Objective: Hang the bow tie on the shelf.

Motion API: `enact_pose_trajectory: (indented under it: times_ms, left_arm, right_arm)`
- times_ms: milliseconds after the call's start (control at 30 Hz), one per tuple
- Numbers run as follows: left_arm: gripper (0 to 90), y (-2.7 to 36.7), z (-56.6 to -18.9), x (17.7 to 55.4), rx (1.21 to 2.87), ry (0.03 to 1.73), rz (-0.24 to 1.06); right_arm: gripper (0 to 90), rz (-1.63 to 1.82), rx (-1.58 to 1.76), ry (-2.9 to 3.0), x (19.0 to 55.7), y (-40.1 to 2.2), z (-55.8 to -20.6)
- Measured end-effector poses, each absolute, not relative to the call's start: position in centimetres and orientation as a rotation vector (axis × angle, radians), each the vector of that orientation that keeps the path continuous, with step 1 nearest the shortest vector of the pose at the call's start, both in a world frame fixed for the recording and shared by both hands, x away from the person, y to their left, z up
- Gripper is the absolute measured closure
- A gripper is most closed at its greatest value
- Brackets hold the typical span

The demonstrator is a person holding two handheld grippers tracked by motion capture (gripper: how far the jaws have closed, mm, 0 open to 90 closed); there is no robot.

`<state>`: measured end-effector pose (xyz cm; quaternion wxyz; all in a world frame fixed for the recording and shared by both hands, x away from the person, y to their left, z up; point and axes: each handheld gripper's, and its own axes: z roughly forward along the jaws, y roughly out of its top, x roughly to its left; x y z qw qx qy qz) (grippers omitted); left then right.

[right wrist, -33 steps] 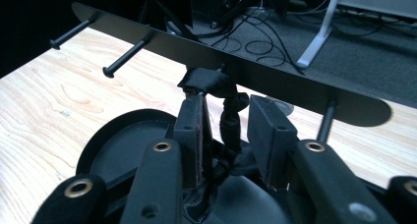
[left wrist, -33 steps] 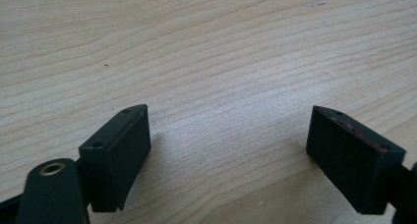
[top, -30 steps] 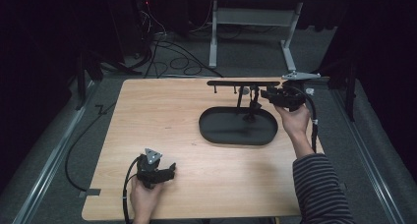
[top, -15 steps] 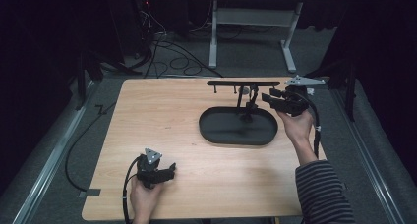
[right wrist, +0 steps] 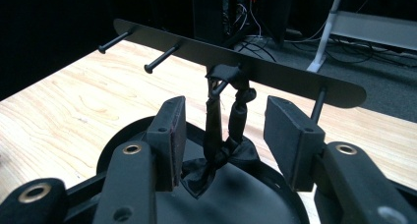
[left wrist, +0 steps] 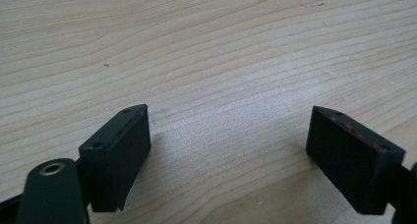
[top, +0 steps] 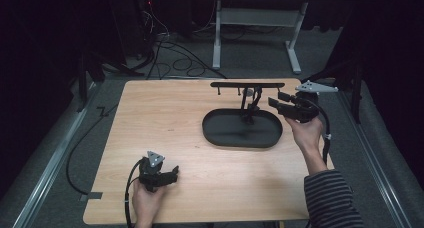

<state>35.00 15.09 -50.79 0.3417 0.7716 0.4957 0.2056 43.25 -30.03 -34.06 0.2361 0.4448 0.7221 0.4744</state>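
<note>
A black rack stands on the table, its flat bar (top: 240, 84) (right wrist: 275, 74) carrying several pegs above an oval black tray (top: 220, 135) (right wrist: 118, 143). A black bow tie on its strap (top: 251, 104) (right wrist: 216, 135) hangs from the bar's middle, and its bow rests on the tray. My right gripper (top: 276, 99) (right wrist: 225, 117) is level, just right of the rack. Its jaws have just been opening and stand apart; the strap hangs beyond them, untouched by the pads. My left gripper (top: 170, 174) (left wrist: 228, 135) rests low over the bare wood near the table's front, open and holding nothing.
The wooden table (top: 165, 118) ends just behind the rack. Beyond it are cables (top: 165, 48) and a white table frame (top: 255, 18) on the dark floor. A metal rail (top: 55, 158) runs along the table's left side.
My right gripper has drawn back to the right, away from the rack's middle, with its jaws spread wider. The bow tie stays hanging on the rack. The left gripper has not moved.
</note>
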Motion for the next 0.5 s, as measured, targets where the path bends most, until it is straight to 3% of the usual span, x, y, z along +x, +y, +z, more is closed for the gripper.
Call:
enact_pose_trajectory:
  times_ms: [500]
  left_arm:
    - [17.4, 15.1, -50.8, 35.0, 2.007, 1.289, 0.535]
  right_arm:
    - [55.2, 1.316, 1.218, 1.947, 41.4, -31.2, -34.3]
